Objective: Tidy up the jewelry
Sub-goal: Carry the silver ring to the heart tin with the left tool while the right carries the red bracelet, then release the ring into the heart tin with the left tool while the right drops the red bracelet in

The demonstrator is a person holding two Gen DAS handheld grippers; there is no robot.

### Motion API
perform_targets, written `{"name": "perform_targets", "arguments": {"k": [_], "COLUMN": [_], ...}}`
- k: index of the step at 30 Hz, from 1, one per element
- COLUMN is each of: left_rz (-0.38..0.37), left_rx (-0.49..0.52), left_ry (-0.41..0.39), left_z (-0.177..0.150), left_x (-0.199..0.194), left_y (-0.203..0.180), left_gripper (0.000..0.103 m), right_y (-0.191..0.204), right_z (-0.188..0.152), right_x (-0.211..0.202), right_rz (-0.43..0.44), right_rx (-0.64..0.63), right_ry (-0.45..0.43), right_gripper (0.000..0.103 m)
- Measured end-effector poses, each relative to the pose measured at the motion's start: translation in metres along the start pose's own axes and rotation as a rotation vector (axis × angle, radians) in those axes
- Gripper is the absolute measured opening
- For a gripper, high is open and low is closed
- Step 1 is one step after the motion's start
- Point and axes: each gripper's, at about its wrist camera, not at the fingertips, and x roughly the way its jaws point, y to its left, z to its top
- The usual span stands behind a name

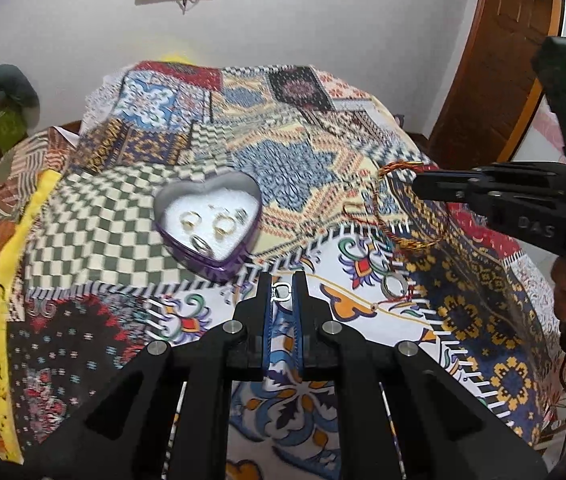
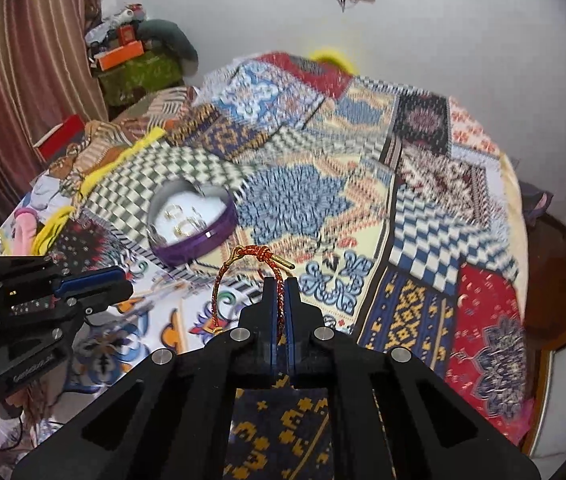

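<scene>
Looking along the left gripper (image 1: 281,280), its two black fingers with blue pads are pinched on a small silver ring (image 1: 281,292), held at the very tips, probably so it can be dropped cleanly. Just beyond the tips sits the purple heart-shaped tin with a white lining (image 1: 207,220), already holding several gold and silver rings. This gripper hovers low over the patchwork bedspread (image 1: 123,220), angled toward the tin. Another silver ring (image 1: 393,285) lies loose on the cloth to the right. The right gripper (image 1: 417,184) reaches in from the right edge, carrying a red and gold braided cord bracelet (image 1: 399,200) that hangs below it.

From the right wrist view, the right gripper's fingers are clamped on the bracelet's cord, its knotted loop arching up and left of the tips. Motion blur softens the bedspread, so finer detail is uncertain. The tin lies ahead and left; the left gripper juts in from the left edge.
</scene>
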Motion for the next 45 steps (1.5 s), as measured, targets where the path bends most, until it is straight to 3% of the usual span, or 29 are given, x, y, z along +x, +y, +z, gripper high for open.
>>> {"name": "perform_targets", "arguments": {"k": [8, 18, 31, 45], "left_rz": [0.035, 0.075, 0.095, 0.062], "left_rx": [-0.004, -0.014, -0.004, -0.018], "left_ry": [-0.06, -0.102, -0.076, 0.029], "left_z": [0.011, 0.031, 0.055, 0.053], "left_x": [-0.028, -0.038, -0.002, 0.055], "left_y": [0.015, 0.042, 0.063, 0.075], "left_gripper": [0.008, 0.008, 0.008, 0.008], "right_y": [0.016, 0.035, 0.046, 0.046], "right_z": [0.019, 0.039, 0.057, 0.057], "right_x": [-0.017, 0.002, 0.06, 0.111], "right_rz": [0.0, 0.046, 0.099, 0.122], "right_rx": [-0.005, 0.008, 0.032, 0.018], "right_ry": [-0.057, -0.066, 0.01, 0.13], "right_gripper": [0.003, 0.003, 0.003, 0.003]}}
